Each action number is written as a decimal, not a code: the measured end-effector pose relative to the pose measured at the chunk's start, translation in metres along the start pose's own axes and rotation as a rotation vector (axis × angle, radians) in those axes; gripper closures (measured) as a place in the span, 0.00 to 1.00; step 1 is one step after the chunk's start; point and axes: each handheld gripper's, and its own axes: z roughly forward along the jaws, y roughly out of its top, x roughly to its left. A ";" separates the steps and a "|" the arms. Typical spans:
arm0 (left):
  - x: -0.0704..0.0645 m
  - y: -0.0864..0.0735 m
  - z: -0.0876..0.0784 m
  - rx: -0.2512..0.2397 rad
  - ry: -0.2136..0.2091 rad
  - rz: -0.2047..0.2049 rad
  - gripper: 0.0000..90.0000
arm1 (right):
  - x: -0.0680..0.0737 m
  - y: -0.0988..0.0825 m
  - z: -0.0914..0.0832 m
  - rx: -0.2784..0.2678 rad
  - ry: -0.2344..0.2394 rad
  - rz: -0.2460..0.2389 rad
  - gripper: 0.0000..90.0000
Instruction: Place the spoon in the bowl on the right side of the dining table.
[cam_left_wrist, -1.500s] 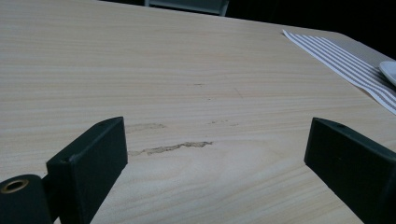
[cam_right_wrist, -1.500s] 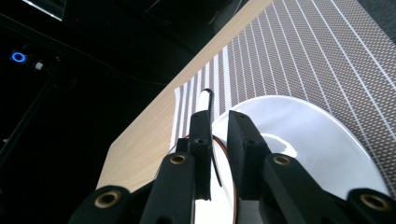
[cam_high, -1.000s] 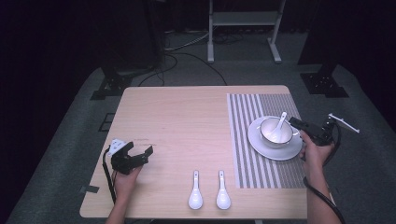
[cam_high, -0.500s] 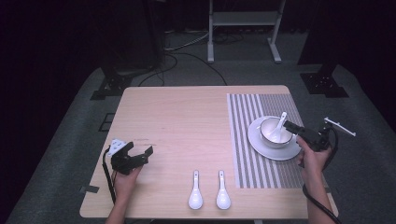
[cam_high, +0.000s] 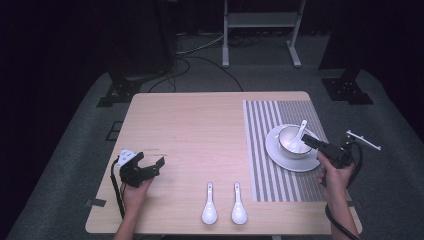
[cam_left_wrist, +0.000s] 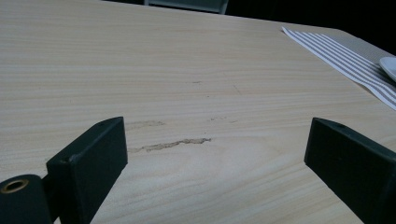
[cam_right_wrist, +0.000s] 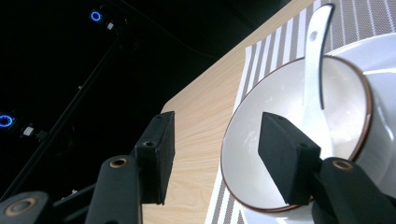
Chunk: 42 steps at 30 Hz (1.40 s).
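A white bowl (cam_high: 289, 141) with a brown rim stands on a white plate (cam_high: 280, 159) at the table's right, on a striped mat (cam_high: 260, 150). A white spoon (cam_high: 300, 132) leans inside it. My right gripper (cam_high: 311, 143) is open at the bowl's near-right side. In the right gripper view the bowl (cam_right_wrist: 261, 93) has its rim between the jaws of the right gripper (cam_right_wrist: 219, 158), and the spoon (cam_right_wrist: 315, 56) rises beyond them. My left gripper (cam_high: 150, 161) rests open at the front left. In the left gripper view the left gripper (cam_left_wrist: 215, 163) holds nothing over bare wood.
Two white spoons (cam_high: 209, 206) (cam_high: 238, 206) lie side by side near the table's front edge, bowls of the spoons toward the person. The wooden table (cam_high: 200, 125) is bare across its middle and back. A metal stand (cam_high: 260, 30) is on the floor beyond.
The right gripper has edged left and down toward the bowl. The left gripper has not moved.
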 end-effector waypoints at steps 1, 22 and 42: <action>0.000 0.000 0.000 0.000 0.000 0.000 0.05 | 0.001 -0.001 0.000 0.002 0.001 -0.002 0.49; -0.001 0.000 -0.001 -0.002 0.000 0.001 0.05 | 0.012 -0.028 -0.007 0.039 0.042 -0.038 0.47; 0.000 0.000 -0.001 0.000 0.000 0.002 0.05 | 0.012 -0.057 -0.015 0.082 0.044 -0.055 0.46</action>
